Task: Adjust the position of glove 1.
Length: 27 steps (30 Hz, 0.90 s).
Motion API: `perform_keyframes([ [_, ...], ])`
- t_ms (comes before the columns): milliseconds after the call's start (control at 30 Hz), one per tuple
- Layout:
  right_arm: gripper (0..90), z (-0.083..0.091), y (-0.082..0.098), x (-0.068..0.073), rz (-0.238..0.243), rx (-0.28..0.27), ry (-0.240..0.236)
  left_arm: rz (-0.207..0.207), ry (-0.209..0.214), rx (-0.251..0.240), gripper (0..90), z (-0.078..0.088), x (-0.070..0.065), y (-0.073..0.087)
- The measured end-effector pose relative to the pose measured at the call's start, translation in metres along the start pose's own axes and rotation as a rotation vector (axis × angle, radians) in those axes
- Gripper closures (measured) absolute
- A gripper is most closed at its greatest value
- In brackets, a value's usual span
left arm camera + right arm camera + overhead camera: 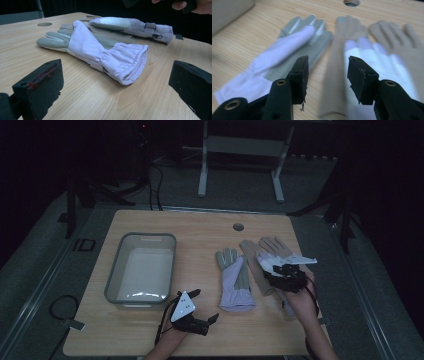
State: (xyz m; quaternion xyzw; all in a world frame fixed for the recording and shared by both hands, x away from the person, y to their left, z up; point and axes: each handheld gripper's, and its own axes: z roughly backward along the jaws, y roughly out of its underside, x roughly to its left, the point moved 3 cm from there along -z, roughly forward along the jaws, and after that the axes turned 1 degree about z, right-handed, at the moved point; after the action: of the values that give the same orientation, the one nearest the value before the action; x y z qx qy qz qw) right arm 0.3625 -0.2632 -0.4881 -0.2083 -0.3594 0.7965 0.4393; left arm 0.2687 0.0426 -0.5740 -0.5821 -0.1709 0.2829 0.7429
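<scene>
While my right tongs (289, 274) hover with their jaws apart and nothing between them, the gloves lie flat just beneath, toward the right side of the worktop (200, 232). Nearest below is a lilac glove (384, 67) overlapping two tan gloves (272, 247); just to its left lies a second lilac-and-grey glove (234, 281), fingers pointing away from me, gathered cuff toward me. I judge all of them light, limp fabric that will sag and fold when lifted, not fragile, so I would pinch a cuff edge or a doubled fold. I can read no brand, label or writing; a small strap tab on one cuff (150, 26) looks blank. My left tongs (196, 306) rest low near the front edge, open and empty. A grey bin (141, 270) stands at the left.
</scene>
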Motion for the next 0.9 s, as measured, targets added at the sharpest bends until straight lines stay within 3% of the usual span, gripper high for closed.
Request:
perform_keyframes([
  [33,50.9,0.007,0.002,-0.012,0.04,0.004,0.012,0.0,0.0,0.0,0.0,0.0,0.0,0.0],
  [100,50.7,0.013,0.005,-0.023,0.064,0.018,0.01,-0.002,-0.001,0.001,0.0,0.0,0.0,0.0],
  [167,50.8,0.016,0.007,-0.029,0.069,0.024,0.017,-0.003,-0.001,0.001,0.0,0.0,0.0,0.0],
  [267,52.0,0.022,0.017,-0.054,0.069,0.064,0.044,0.0,0.0,0.0,0.0,0.0,0.0,0.0],
  [333,52.1,0.021,0.024,-0.061,0.069,0.085,0.046,-0.001,0.0,0.001,0.0,0.0,0.0,0.0],
  [500,55.0,0.013,0.037,-0.072,0.061,0.127,0.024,-0.001,-0.001,0.001,0.0,0.0,0.0,0.0],
  [567,56.0,0.007,0.044,-0.076,0.06,0.166,0.007,0.0,-0.001,0.001,0.0,0.0,0.0,0.0],
  [600,52.6,0.0,0.05,-0.079,0.083,0.203,-0.007,0.0,-0.001,0.001,0.0,0.0,0.0,0.0],
  [800,47.8,-0.013,0.056,-0.085,0.118,0.217,-0.041,0.0,-0.001,0.0,0.0,0.0,0.0,0.0],
  [900,48.4,-0.021,0.063,-0.087,0.137,0.207,-0.082,0.002,0.0,-0.001,0.0,0.0,0.0,0.0],
])
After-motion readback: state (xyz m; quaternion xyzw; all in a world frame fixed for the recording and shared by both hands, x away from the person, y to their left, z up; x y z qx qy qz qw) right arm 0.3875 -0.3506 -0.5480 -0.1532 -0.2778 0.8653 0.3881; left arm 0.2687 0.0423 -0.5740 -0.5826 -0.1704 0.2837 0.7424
